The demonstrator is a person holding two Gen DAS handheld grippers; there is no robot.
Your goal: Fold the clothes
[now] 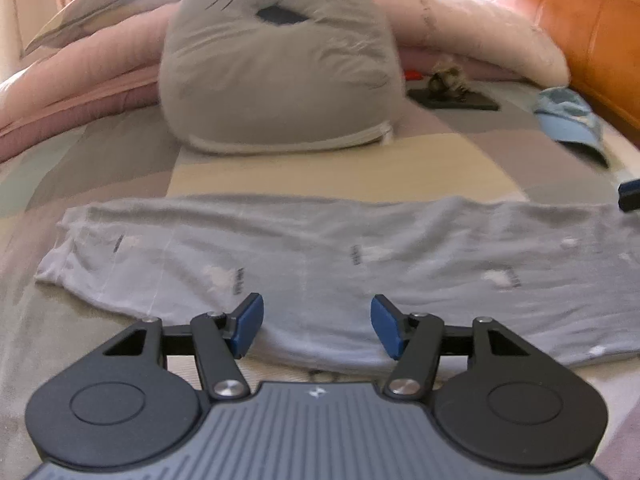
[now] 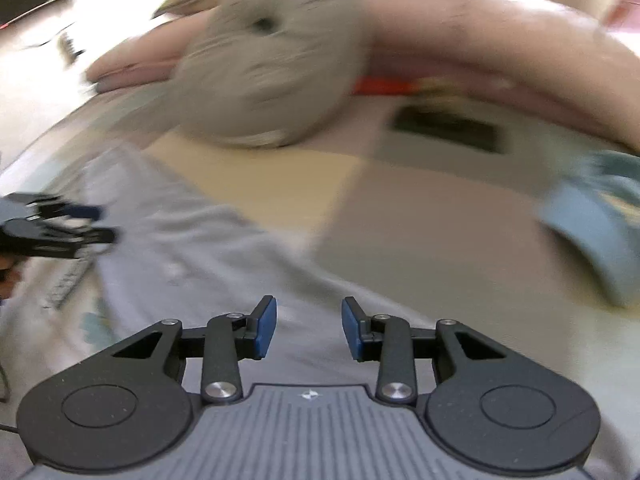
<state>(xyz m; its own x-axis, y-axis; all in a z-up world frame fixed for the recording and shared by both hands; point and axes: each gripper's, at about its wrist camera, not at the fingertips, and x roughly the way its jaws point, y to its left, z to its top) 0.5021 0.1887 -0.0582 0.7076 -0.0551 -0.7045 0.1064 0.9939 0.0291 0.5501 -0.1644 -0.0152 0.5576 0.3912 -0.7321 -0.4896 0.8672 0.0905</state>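
The bed [image 1: 360, 168] fills both views, its cover in broad blocks of cream, grey and pale green. Along the far side runs a long pink bolster [image 1: 480, 20], and against it sits a big grey cushion [image 1: 276, 72] with a little face drawn on it. Behind the bolster on the right, there's an orange-brown wooden headboard [image 1: 560, 12].

Down to the task's thing: a pale grey garment [image 1: 320, 248] with small printed marks lies stretched flat across the bed from left to right, in the near half, in front of the cushion with a strip of cream cover between them. It looks like a long narrow fold, though the right wrist view is too smeared to confirm its outline there.

Off to the right, near the headboard, a light blue cap [image 1: 568, 120] lies on the cover. Between it and the cushion there's a flat dark pad [image 1: 456, 100] with a small brownish thing on top.

The left gripper [image 1: 316, 326] hangs over the near edge of the garment, blue pads well apart, nothing between them but cloth below. The right gripper [image 2: 309, 328] is over the garment's right end, its pads apart with a narrower gap, gripping nothing.
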